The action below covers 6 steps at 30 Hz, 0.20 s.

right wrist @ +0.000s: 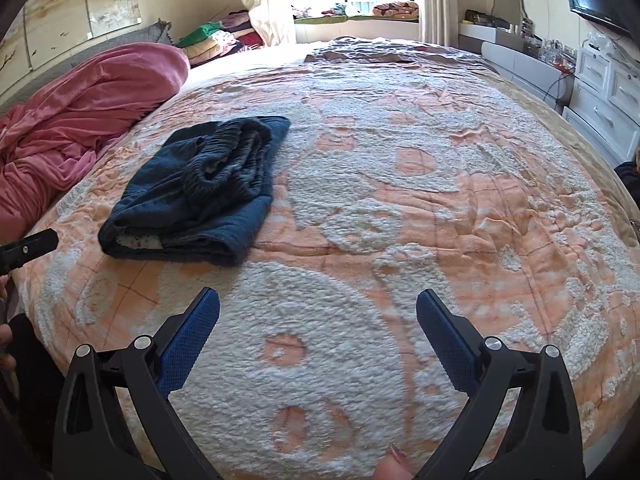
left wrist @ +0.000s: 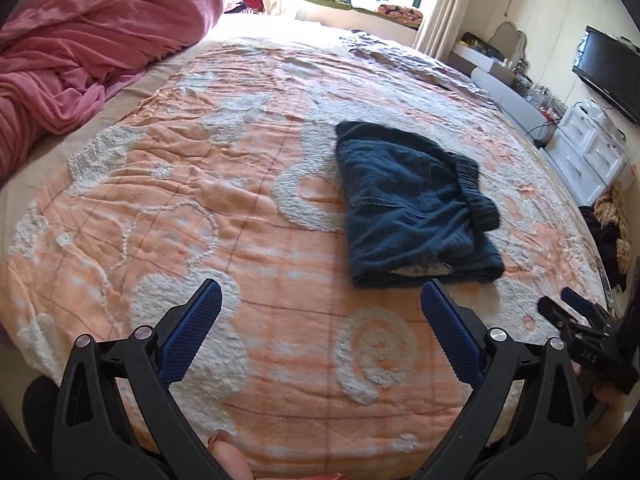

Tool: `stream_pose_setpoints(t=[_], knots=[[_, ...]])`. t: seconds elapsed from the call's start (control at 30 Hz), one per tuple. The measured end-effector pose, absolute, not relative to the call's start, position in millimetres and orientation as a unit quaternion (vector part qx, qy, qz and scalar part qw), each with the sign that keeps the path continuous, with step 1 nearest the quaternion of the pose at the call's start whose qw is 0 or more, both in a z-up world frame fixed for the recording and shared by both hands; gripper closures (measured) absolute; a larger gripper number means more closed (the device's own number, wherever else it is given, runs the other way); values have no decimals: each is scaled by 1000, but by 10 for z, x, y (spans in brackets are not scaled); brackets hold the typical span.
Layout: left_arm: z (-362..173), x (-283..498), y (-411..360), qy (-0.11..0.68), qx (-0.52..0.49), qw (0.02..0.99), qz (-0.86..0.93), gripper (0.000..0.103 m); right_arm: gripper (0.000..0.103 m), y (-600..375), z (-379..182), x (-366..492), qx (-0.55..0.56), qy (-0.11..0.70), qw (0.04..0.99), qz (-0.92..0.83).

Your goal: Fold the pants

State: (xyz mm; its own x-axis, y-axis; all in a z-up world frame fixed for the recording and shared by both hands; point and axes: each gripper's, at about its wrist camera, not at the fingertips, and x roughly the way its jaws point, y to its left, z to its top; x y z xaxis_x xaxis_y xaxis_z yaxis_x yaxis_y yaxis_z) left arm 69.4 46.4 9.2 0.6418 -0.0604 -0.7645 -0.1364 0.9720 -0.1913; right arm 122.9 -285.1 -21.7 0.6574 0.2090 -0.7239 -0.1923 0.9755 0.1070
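The pants (left wrist: 412,204), dark blue, lie folded into a compact stack on the bed (left wrist: 240,200), elastic waistband on top. Left gripper (left wrist: 320,304): released, holding nothing, pants just ahead and to its right. Right gripper (right wrist: 318,312): released, holding nothing, pants ahead and to its left, apart.

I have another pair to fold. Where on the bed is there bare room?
Bare blanket right of the folded pants, toward the dresser. Also between pants and pink quilt. Crowded at the headboard side.
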Motion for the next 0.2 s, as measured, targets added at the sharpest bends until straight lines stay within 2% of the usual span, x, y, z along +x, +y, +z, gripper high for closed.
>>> stream_pose_setpoints(t=[0.2], knots=[[-226, 1411, 1304, 464, -35, 875, 134, 9, 5, -3871, -167, 1783, 30, 407, 913, -15]])
